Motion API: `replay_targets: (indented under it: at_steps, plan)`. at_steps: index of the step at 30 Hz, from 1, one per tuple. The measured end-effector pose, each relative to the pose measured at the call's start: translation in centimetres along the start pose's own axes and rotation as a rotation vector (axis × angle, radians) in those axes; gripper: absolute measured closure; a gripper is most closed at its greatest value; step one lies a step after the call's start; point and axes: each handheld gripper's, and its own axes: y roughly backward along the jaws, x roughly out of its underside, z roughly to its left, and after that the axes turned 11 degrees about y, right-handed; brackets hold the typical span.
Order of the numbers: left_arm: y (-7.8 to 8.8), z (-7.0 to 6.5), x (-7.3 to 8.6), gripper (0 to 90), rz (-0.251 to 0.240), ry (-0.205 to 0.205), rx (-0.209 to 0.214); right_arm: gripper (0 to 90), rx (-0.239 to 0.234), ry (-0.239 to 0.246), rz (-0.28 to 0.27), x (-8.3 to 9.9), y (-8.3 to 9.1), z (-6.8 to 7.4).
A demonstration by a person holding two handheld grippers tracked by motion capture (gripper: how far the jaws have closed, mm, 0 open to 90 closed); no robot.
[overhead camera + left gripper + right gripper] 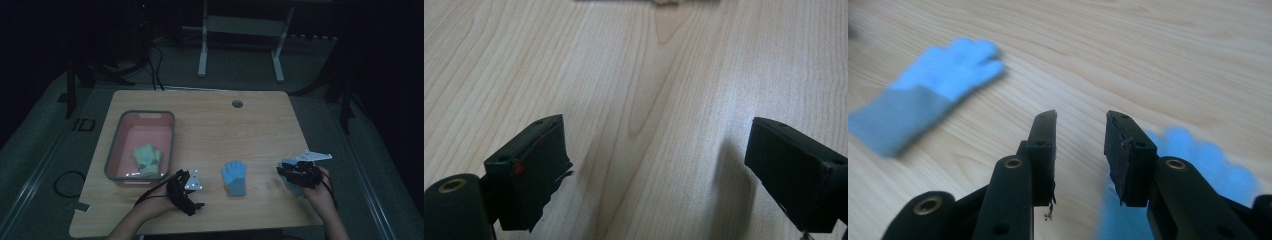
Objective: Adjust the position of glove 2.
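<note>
A blue glove (234,178) lies flat on the wooden table (210,125), fingers pointing away from me; in the right gripper view that same blue glove (933,95) lies to the upper left. A second blue glove (291,179) lies partly under my right gripper (286,172). Seen from the right gripper (1080,117), the jaws stand apart with only wood between them, and the second glove (1198,160) shows behind the right jaw. My left gripper (190,192) hovers near the front edge, open (656,135) over bare wood.
A pink bin with a grey rim (120,127) stands at the left and holds a yellow-green pair of gloves (146,159). A round cable hole (237,104) sits near the far edge. Beyond the table stand white frame legs (202,55).
</note>
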Motion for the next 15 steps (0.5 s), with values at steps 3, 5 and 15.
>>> replay_targets:
  at_steps: [3, 5, 15]
  plan:
    - [0.0, -0.1, 0.0, 10.4, -0.001, -0.003, 0.002, 63.0, 0.039, -0.01, 0.031, 1.7, 0.7, -1.5]
    - [-0.1, -0.1, 0.0, 10.4, 0.0, -0.003, 0.002, 61.5, 0.045, -0.013, 0.04, 2.4, 1.0, -2.1]
    - [-0.1, -0.1, 0.1, 10.4, -0.003, -0.01, 0.014, 61.1, 0.049, -0.028, 0.079, 5.1, 0.4, -3.1]
